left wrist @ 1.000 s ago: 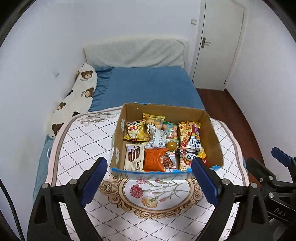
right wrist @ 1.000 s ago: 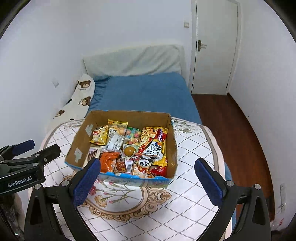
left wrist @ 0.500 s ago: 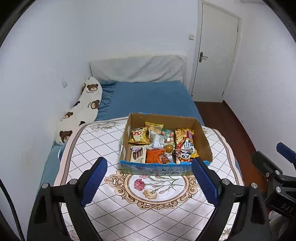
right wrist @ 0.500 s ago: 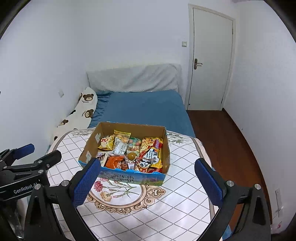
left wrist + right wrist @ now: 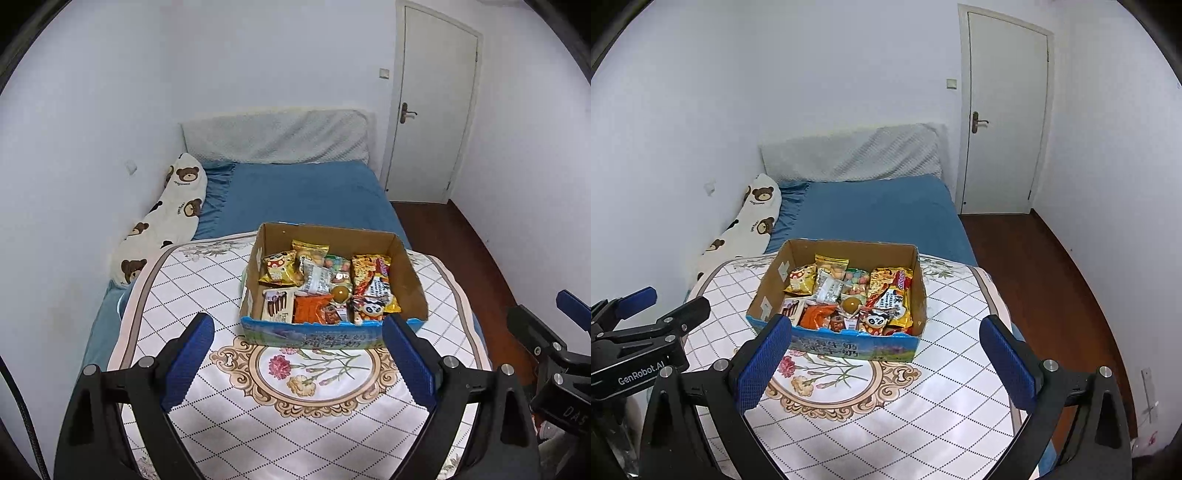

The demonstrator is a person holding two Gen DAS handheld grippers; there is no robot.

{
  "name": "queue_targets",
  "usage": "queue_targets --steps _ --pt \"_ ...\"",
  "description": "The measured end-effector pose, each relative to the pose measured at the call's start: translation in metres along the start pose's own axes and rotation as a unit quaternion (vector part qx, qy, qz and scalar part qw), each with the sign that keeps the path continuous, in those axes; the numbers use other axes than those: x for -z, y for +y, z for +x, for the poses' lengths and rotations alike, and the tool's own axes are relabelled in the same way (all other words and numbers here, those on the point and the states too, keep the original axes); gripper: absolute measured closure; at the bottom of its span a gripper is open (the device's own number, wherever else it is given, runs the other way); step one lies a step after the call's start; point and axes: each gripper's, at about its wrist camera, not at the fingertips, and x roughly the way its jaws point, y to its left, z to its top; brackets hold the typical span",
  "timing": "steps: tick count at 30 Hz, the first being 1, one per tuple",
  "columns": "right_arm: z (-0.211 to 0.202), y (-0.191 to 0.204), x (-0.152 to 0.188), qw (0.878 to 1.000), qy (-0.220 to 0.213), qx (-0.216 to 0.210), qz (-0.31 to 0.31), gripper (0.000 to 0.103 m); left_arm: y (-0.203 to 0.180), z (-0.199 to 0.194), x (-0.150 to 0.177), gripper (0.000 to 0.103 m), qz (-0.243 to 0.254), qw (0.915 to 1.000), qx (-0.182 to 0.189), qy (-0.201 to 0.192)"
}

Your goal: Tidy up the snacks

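Both grippers are hanging wide open and empty — the left gripper [image 5: 297, 356] and right gripper [image 5: 884, 354] having pulled back and up from the surface [image 5: 229, 424]. Beyond them, the cardboard box [image 5: 413, 280] is sitting mid-surface, snacks [image 5: 325, 286] packed inside — sorting likely finished. The bed [image 5: 303, 192] is lying behind.

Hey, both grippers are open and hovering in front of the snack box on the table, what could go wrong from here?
1. The packets in the cardboard box overlap, so a grab at the orange packet might drag neighbours along.
2. The small round yellow snack sits loose among wrappers and could roll or slip out of sight.
3. The left hand-held gripper and right hand-held gripper are close side by side; reaching in together may make them collide.
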Motion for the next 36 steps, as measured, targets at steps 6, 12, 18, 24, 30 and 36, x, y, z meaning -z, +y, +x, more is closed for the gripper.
queue_targets --steps 6,12,18,24,30,36 --pt "0.035 -0.003 -0.002 1.0 0.008 0.018 0.007 0.0 -0.001 0.028 -0.006 0.0 0.005 1.0 -0.002 0.002" --pt "0.063 -0.004 -0.007 0.999 0.013 0.03 0.009 0.0 -0.001 0.051 -0.01 0.0 0.004 0.9999 -0.012 0.006" --pt "0.082 -0.003 -0.008 0.999 0.022 0.035 0.009 0.0 -0.001 0.069 -0.012 0.0 0.003 0.9997 -0.02 0.015" --pt "0.094 -0.002 -0.006 0.999 0.031 0.035 0.006 0.0 -0.001 0.08 -0.011 0.0 0.002 0.9994 -0.022 0.026" --pt "0.1 -0.003 -0.003 0.998 0.04 0.037 0.007 0.0 -0.003 0.084 -0.01 0.0 0.005 0.9993 -0.02 0.033" --pt "0.102 -0.004 -0.002 0.998 0.043 0.038 0.009 0.0 -0.004 0.083 -0.009 0.0 0.005 0.9993 -0.019 0.032"
